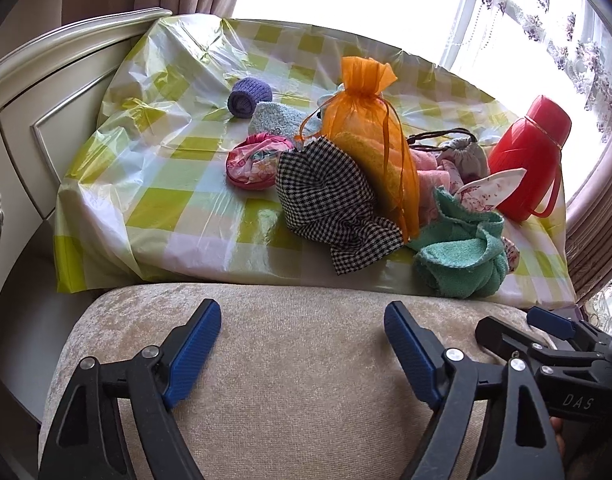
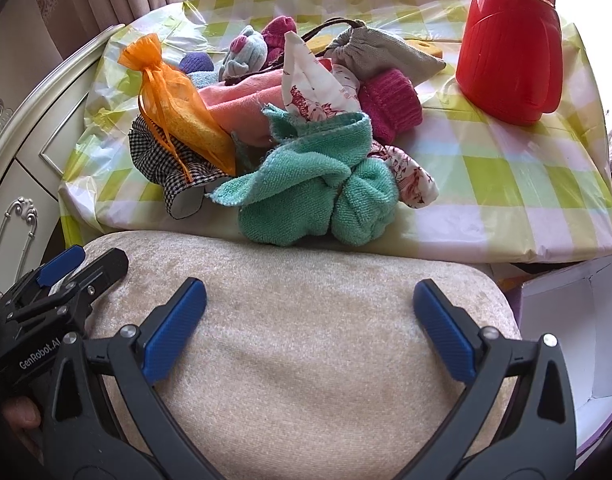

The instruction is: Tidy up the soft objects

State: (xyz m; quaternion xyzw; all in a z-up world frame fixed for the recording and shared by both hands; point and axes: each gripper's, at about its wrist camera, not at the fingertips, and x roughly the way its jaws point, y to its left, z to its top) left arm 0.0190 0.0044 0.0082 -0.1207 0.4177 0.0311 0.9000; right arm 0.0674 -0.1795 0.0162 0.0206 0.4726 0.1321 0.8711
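A heap of soft things lies on the green-checked plastic tablecloth [image 1: 154, 184]. An orange mesh bag [image 1: 366, 120] leans on a black-and-white checked cloth [image 1: 330, 204], beside a teal towel [image 2: 306, 188], a pink cloth [image 2: 242, 104], a floral cloth [image 2: 318, 88], a grey drawstring pouch [image 2: 382, 56], a magenta knit piece [image 2: 394, 104] and a purple knit roll [image 1: 248, 98]. My left gripper [image 1: 302, 316] hangs open over a beige cushion [image 1: 290, 380], short of the table edge, nothing between its fingers. My right gripper [image 2: 310, 296] is open too, over the same cushion, empty.
A red plastic flask [image 2: 510, 44] stands at the table's right rear. A cream cabinet [image 1: 38, 120] with ornate handles borders the left side. A white box [image 2: 574, 332] sits low at the right. Curtains and a bright window lie behind.
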